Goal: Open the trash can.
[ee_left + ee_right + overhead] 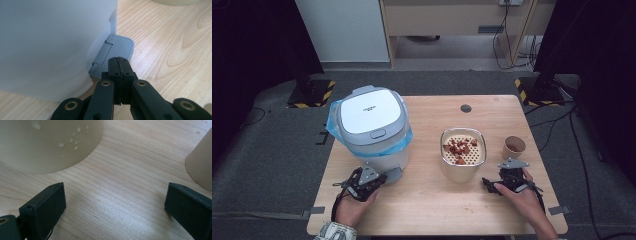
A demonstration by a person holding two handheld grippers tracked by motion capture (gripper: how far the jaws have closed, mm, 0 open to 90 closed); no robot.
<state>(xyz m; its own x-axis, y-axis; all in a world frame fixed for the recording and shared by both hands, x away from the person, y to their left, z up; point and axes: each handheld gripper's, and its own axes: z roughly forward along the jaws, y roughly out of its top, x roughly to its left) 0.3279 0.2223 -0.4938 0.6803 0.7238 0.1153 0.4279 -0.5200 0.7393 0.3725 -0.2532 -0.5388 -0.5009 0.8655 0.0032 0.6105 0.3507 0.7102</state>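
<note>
- A white pedal bin (pixel 371 127) with a grey lid and a blue liner bag is seen left of centre in the high view, on the wooden table (pixel 427 205).
- Its grey ribbed foot pedal (pixel 117 50) juts from the base toward the person, so the lid can apparently be opened by pressing down on it.
- The left gripper (pixel 119 65) is clenched, jaws pressed together with nothing between them; its tip rests at the near edge of the pedal, just above centre in the left gripper view. Closed jaws would serve as a blunt pusher, which suits a press rather than a grasp.
- The bin lid is seen closed in the high view.
- The right gripper (pixel 113 202) is released, jaws spread wide over bare wood at the bottom of its own view, holding nothing.
- It is parked between the cream perforated container (pixel 463 152) with reddish scraps and the small paper cup (pixel 514 147), likely ready to lift one toward the bin.
</note>
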